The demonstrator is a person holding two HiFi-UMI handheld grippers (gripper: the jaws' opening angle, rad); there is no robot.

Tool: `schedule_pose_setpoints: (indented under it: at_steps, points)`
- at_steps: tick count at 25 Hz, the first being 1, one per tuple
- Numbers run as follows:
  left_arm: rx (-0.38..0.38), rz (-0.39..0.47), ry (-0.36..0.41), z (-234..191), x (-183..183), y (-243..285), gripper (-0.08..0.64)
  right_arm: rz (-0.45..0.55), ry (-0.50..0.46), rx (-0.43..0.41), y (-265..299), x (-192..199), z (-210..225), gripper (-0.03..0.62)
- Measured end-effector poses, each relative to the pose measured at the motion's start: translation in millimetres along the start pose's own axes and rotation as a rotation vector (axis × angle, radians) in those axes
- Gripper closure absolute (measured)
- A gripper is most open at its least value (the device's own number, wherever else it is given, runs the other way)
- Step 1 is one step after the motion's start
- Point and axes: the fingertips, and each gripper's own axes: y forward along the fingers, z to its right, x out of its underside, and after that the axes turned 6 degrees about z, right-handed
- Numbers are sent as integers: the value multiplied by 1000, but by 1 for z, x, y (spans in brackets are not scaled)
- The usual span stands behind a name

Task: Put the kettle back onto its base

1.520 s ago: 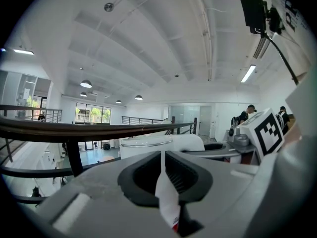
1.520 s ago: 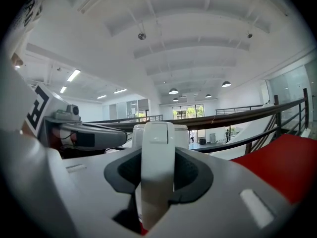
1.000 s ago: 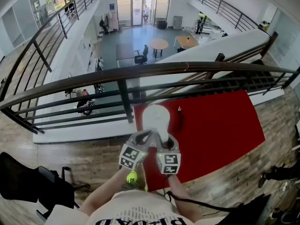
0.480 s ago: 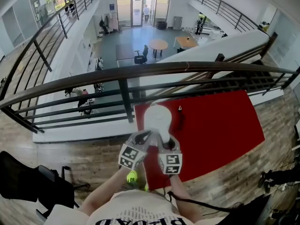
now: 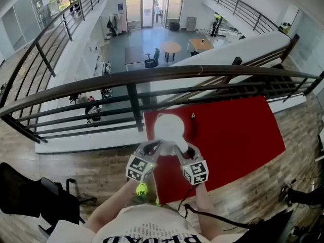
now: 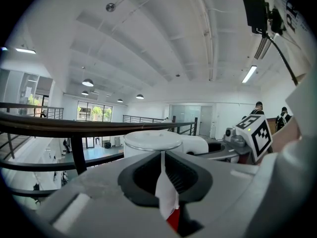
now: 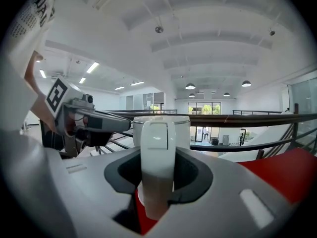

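A white kettle (image 5: 168,127) stands over the near left corner of a red tabletop (image 5: 238,130), seen from above. My right gripper (image 5: 183,150) is shut on the kettle's white handle (image 7: 157,157), which fills the gap between its pads. My left gripper (image 5: 155,148) rests by the kettle's near left side with its jaws shut and nothing clamped. In the left gripper view the kettle lid (image 6: 152,142) sits just past the closed jaws. The kettle hides whatever lies under it, so I cannot make out a separate base.
A dark metal railing (image 5: 136,80) runs right behind the table, with a drop to a lower hall beyond. A small black object (image 5: 193,118) stands on the red top beside the kettle. A black chair (image 5: 30,196) is at the lower left on the wooden floor.
My right gripper has rolled and its marker cube has swung out to the right, still gripping the handle. The kettle and the left gripper have hardly moved.
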Motion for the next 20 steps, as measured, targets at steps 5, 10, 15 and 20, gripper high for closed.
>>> schedule_pose_setpoints:
  at_steps: [5,10,15,20]
  points:
    - [-4,6,7,7,-2,2,531,-22,7,-16,-9,10,13,463]
    - [-13,1,6,13,3,3,535,-28,59,31,-13,17,13,465]
    - [-39,-6,-7,15,7,4,535,-32,159,158,-7,18,5,465]
    - [-62,-9,-9,11,8,1,535,-28,115,164,7,8,-5,466]
